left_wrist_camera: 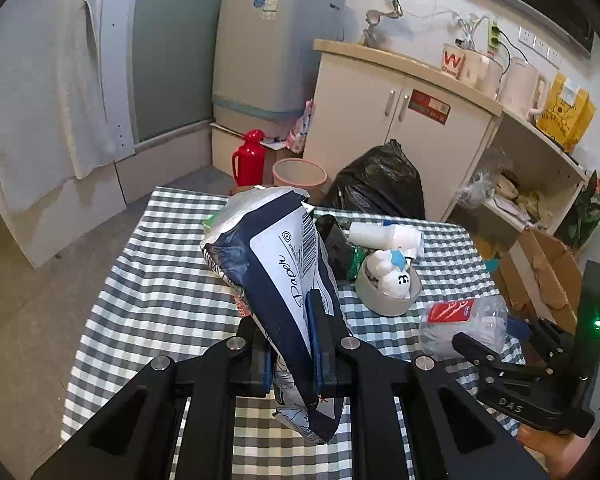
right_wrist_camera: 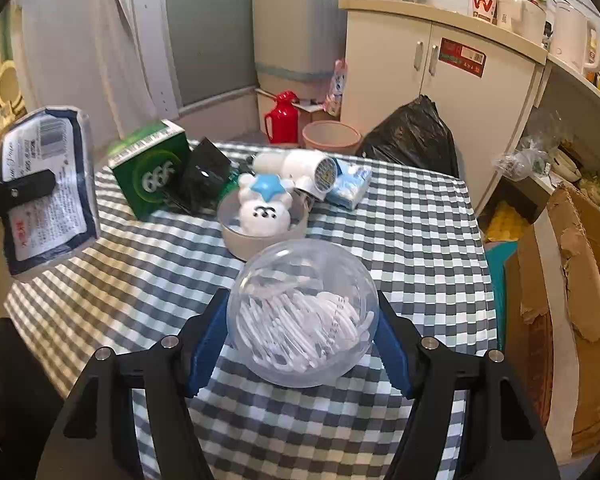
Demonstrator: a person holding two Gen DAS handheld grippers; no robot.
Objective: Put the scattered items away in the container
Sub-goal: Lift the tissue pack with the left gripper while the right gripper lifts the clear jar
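Gleaming clear round tub [right_wrist_camera: 302, 318] of white picks

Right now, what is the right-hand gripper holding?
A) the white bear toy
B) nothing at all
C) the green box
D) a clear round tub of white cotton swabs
D: in the right wrist view the right gripper has its blue pads against both sides of the clear tub of cotton swabs, lifted above the checked tablecloth.
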